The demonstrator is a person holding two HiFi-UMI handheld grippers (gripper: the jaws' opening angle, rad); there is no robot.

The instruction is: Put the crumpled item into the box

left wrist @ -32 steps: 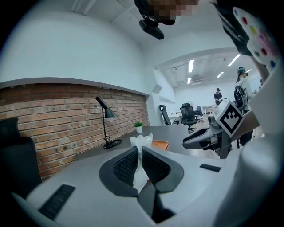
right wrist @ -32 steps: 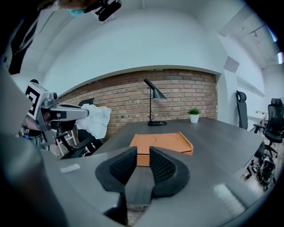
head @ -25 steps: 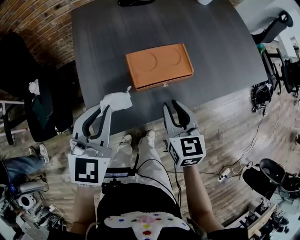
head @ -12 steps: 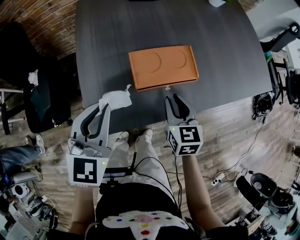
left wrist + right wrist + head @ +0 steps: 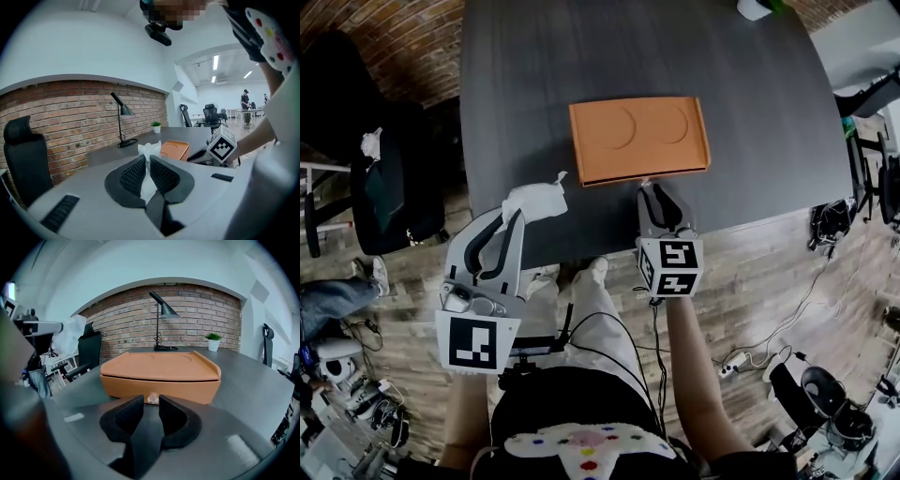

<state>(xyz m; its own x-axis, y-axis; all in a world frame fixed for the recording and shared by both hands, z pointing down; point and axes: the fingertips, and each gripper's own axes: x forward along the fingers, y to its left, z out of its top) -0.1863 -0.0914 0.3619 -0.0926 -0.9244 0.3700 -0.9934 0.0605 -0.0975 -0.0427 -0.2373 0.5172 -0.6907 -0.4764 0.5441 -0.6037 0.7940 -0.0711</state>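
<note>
Left side: the left claw point(image 5: 512, 219) is clamped on the crumpled item point(image 5: 534, 200), a white paper wad pinched between both pads, its loose end standing up past the tips. It hangs at the near edge of the bench point(image 5: 525, 84), to the left of the box and well short of it. Its place against the bench edge is much as it was a second ago.

Centre: the box point(image 5: 639, 139) is an orange case lying flat on the bench, its lid, with two round recesses, down. Nothing inside can be seen, and the item is not in it.

Right side: this is where the change lies. The right claw point(image 5: 661, 192) has come forward and down from clear of the bench edge to the box's front wall. Its jaws stand slightly apart with nothing pressed between them. A small pale knob point(image 5: 152, 398) on the box front sits in line with the gap, just at the tips.

Assessment: the right claw appears set to take the knob and open the box. Until the box is open, the item cannot go in.
</note>
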